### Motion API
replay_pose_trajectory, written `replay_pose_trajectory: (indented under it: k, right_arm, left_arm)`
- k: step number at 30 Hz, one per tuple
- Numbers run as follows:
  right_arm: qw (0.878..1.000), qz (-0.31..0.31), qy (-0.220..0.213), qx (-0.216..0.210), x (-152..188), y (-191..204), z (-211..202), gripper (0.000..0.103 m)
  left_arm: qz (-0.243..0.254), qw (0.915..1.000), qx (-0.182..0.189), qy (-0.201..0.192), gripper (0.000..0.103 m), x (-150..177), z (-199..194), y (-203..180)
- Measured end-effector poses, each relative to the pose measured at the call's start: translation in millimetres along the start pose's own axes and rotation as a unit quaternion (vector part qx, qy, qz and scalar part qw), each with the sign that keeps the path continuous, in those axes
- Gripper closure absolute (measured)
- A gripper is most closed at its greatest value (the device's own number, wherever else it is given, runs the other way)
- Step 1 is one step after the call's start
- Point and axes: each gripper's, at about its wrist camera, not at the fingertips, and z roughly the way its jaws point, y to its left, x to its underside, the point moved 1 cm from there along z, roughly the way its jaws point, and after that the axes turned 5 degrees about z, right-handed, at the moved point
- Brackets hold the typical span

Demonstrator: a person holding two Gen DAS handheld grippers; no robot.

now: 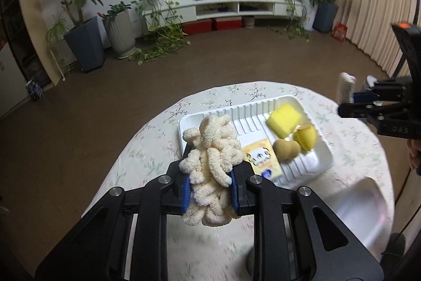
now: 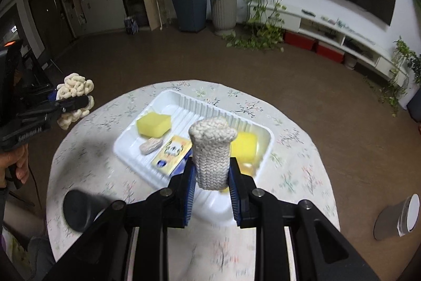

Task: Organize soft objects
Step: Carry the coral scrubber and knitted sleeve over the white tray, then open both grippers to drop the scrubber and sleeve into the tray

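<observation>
My left gripper (image 1: 209, 190) is shut on a cream chenille noodle bundle (image 1: 210, 149), held above the table's near side; it also shows in the right wrist view (image 2: 75, 99). My right gripper (image 2: 212, 185) is shut on a cream knitted piece (image 2: 211, 149), held above the white ribbed tray (image 2: 184, 102); the piece shows at the right of the left wrist view (image 1: 346, 87). The tray (image 1: 236, 115) holds a yellow sponge (image 1: 284, 120), a second yellow sponge (image 2: 244, 144), a yellow printed packet (image 1: 260, 158) and a small beige peanut-shaped object (image 1: 286, 148).
The round table (image 2: 297, 167) has a floral cloth. A white container (image 1: 360, 207) sits near the tray, blurred. A dark round object (image 2: 79, 210) lies on the table's left side. Potted plants (image 1: 84, 44) and a TV shelf stand far off across brown floor.
</observation>
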Motion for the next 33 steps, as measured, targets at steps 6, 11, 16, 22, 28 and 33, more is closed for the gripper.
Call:
replay_pose_trajectory:
  k: [6,11,16,22,28,33]
  right_arm:
    - [0.998,-0.005,0.061,-0.008,-23.2,-0.5,73.8,0.077]
    - [0.995,-0.021,0.094,-0.007,-26.0,5.6,113.5,0.077]
    - [0.994,-0.017,0.109,-0.009,-28.0,5.1,139.0,0.077]
    - [0.992,-0.020,0.126,-0.004,-24.1,5.7,156.1,0.077]
    - [0.992,-0.014,0.128,-0.004,-23.0,3.2,160.5,0.076]
    - [0.992,-0.009,0.123,-0.009,-24.6,1.7,156.4,0.067]
  left_arm:
    - [-0.004,0.9988,0.024,0.043,0.082,-13.0,63.7,-3.5]
    - [-0.016,0.9979,0.033,0.054,0.082,-15.7,98.2,1.9]
    - [-0.004,0.9976,0.038,0.058,0.082,-15.9,114.3,-3.4]
    - [0.003,0.9967,0.043,0.068,0.078,-14.5,129.1,-11.8]
    - [0.006,0.9967,0.045,0.067,0.065,-14.4,130.7,-18.2]
    - [0.003,0.9965,0.048,0.068,0.044,-12.9,129.8,-20.8]
